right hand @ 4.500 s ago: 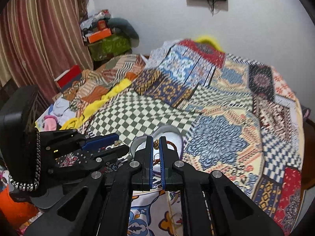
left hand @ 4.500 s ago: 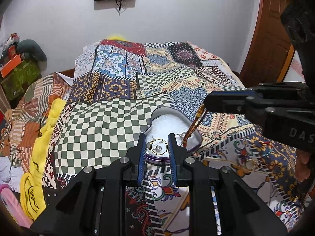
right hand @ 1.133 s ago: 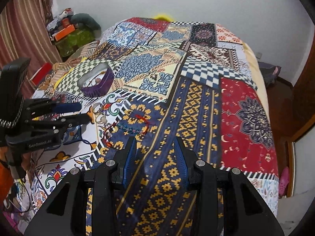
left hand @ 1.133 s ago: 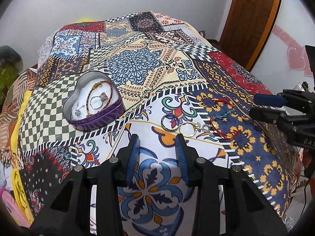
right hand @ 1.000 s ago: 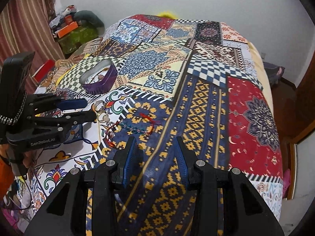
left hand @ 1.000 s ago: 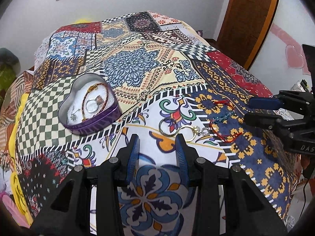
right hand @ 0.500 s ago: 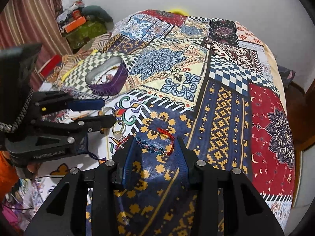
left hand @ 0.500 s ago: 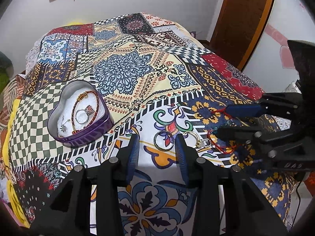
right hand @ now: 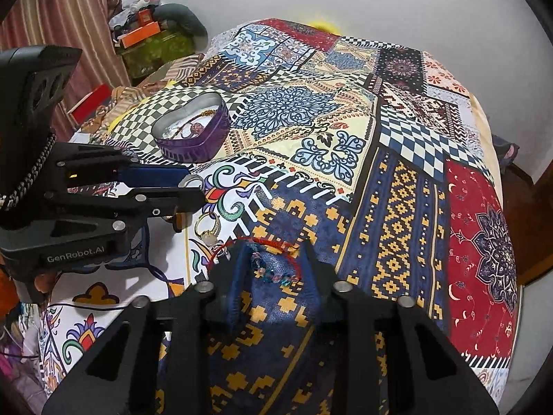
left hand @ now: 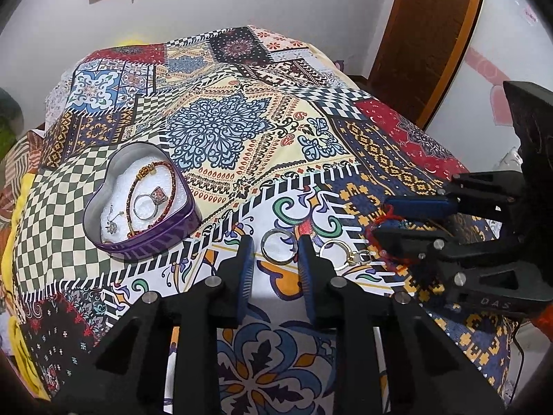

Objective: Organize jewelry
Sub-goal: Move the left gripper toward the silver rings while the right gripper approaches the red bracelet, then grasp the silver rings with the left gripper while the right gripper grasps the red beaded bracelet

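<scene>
A purple heart-shaped tin (left hand: 145, 238) (right hand: 197, 141) sits on the patchwork bedspread, holding a red-and-gold bracelet (left hand: 166, 186), a stone ring (left hand: 148, 204) and a small silver piece. My left gripper (left hand: 274, 245) is open, its fingers either side of a silver ring (left hand: 279, 246). A gold ring (left hand: 337, 250) (right hand: 207, 226) lies just right of it. My right gripper (right hand: 274, 259) is open, its fingers straddling a red cord bracelet with blue beads (right hand: 273, 275), low over the cloth.
The bedspread (left hand: 242, 131) covers the whole bed. Cluttered bags and boxes (right hand: 152, 34) and a striped curtain stand at the far left. A wooden door (left hand: 432, 34) is at the right. A yellow cloth (left hand: 17, 346) lies along the bed's left side.
Both grippers left the tin open and moved down to the loose jewelry. The left now brackets the silver ring; the right has dropped over the red cord bracelet.
</scene>
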Demonstrator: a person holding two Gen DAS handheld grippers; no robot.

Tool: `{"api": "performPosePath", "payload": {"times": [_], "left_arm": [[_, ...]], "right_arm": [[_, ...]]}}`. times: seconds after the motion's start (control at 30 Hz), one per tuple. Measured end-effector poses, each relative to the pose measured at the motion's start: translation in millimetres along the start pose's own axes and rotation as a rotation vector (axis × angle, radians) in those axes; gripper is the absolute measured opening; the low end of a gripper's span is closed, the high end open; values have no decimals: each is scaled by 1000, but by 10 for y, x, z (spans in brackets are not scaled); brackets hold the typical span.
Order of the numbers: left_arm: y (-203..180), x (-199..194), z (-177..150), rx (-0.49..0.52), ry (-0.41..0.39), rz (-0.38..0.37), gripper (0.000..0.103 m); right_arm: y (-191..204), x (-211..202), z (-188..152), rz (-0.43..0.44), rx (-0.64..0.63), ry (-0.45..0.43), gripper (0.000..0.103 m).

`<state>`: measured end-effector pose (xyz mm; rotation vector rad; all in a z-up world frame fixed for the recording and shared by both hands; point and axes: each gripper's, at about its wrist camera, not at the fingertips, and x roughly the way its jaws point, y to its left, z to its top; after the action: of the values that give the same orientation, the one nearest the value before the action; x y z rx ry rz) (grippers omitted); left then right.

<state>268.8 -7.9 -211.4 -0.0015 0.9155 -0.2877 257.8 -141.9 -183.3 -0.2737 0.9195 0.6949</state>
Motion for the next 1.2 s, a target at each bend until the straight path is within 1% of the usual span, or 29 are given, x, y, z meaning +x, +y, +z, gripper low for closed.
{"api": "performPosePath", "payload": {"times": [0.07,0.2,0.33,0.53,0.87,1.2], "left_arm": [[4,0,0,0,-2,4,21],[-13,-9,-5,11,-9,17,20],[-39,-47,-14,17,-21,32,20],[-55,-166,-50,4,-31,33,20],[-35,-603,-33,-13,-107,45,20],[131,-989,-36,-40,-174,81,20]], "right_arm": [[0,-6,-3,2,6,0,11],[12,-30,-20,-4,14,-6,8],[-17,-98,-29,7,39,-15,8],[-7,-284,22,-16,52,-58,8],[189,-665,235,-31,29,-155,7],[415,-815,502,-16,7,-226,8]]}}
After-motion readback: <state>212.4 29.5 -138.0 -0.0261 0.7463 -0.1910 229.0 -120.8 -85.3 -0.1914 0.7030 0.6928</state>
